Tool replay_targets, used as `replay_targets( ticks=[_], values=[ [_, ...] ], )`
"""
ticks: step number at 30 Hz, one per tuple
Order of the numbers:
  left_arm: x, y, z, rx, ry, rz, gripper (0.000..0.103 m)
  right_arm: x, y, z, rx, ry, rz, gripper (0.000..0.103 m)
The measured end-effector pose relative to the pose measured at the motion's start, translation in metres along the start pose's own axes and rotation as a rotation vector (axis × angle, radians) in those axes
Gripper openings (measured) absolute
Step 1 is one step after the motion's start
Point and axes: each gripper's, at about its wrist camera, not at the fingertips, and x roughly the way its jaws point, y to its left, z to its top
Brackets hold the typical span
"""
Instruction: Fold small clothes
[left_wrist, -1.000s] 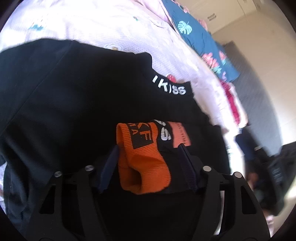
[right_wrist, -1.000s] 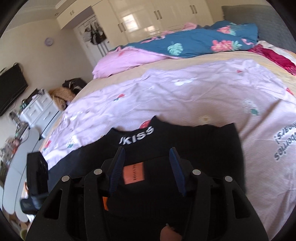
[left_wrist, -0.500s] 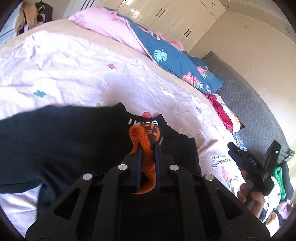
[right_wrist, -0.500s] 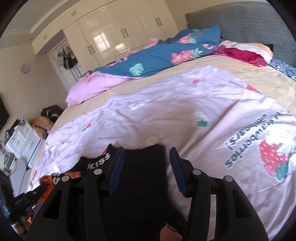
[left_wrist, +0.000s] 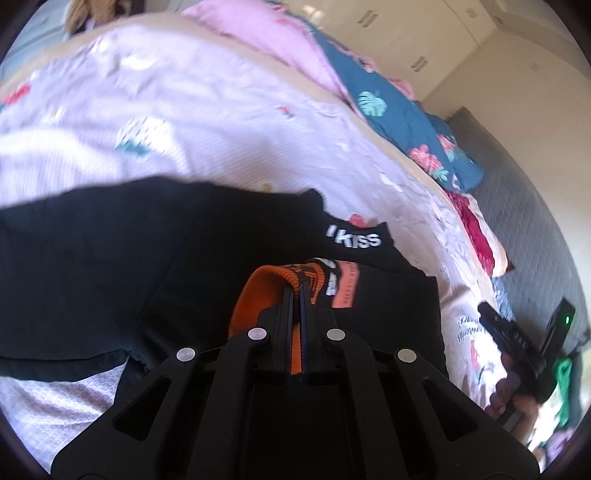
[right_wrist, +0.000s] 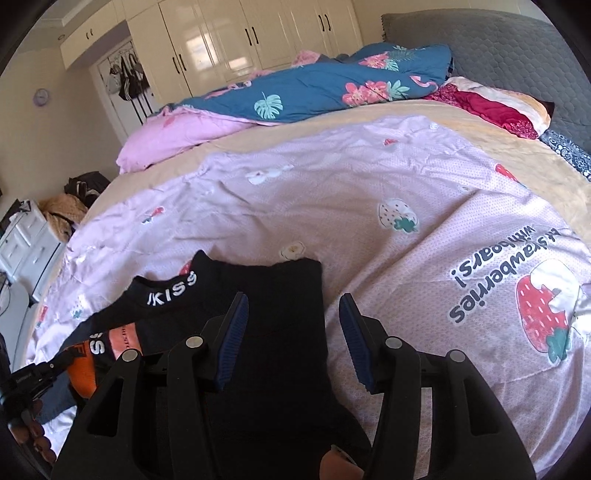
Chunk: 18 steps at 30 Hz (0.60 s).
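Observation:
A black top (left_wrist: 110, 258) with a white "KISS" collar lies flat on the pink strawberry sheet (left_wrist: 184, 122); it also shows in the right wrist view (right_wrist: 273, 295). My left gripper (left_wrist: 295, 291) is shut on the top's orange ribbed cuff (left_wrist: 255, 295) and holds it over the black cloth below the collar. The cuff shows at the left in the right wrist view (right_wrist: 83, 365). My right gripper (right_wrist: 291, 332) is open and empty, hovering over the top's right edge. It also shows at the right in the left wrist view (left_wrist: 517, 343).
A blue floral duvet (right_wrist: 314, 88) and a pink quilt (right_wrist: 177, 133) lie piled at the far side of the bed. A red pillow (right_wrist: 491, 107) rests by the grey headboard (right_wrist: 498, 48). White drawers (right_wrist: 26, 243) stand at the left.
My left gripper closed on the orange cuff and carried it across the black top. My right gripper moved right, off the middle of the top to its edge, staying open.

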Motion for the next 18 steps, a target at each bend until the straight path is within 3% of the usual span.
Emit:
replay_targets(
  ticks=[1,2,3,5,7,8,9,10,11,13,18],
  values=[
    [0.004,0.007,0.0,-0.016,0.009,0.01,0.0,0.0,-0.001,0.0,0.005,0.002,0.003,0.05],
    [0.01,0.012,-0.001,-0.024,0.024,0.036,0.008,0.0,-0.001,0.0,0.009,0.0,0.006,0.05],
    [0.015,0.015,-0.002,-0.03,0.04,0.052,0.026,-0.001,-0.002,0.0,0.009,-0.002,0.007,0.05],
    [0.026,0.021,-0.006,-0.068,0.081,0.027,0.049,-0.001,-0.002,0.0,0.005,-0.005,0.006,0.05],
    [0.034,0.02,-0.01,-0.084,0.107,-0.003,0.058,-0.001,-0.002,0.0,0.005,-0.004,0.006,0.05],
    [0.036,0.017,-0.012,-0.066,0.107,0.017,0.058,-0.001,-0.002,0.0,0.007,-0.004,0.004,0.05],
    [0.038,0.013,-0.013,-0.04,0.102,0.045,0.051,-0.001,-0.003,0.0,0.009,-0.003,0.004,0.05],
    [0.041,0.01,-0.016,-0.013,0.091,0.073,0.037,-0.001,-0.003,0.0,0.011,-0.003,0.005,0.05],
    [0.042,0.01,-0.017,-0.007,0.088,0.073,0.002,-0.001,-0.004,0.0,0.013,-0.003,0.003,0.05],
    [0.035,0.009,-0.016,-0.016,0.081,0.034,0.003,-0.003,-0.007,0.001,0.014,-0.009,0.001,0.05],
    [-0.005,-0.009,-0.012,0.05,0.0,0.036,0.003,-0.004,-0.014,0.003,0.01,-0.012,-0.015,0.05]
  ],
)
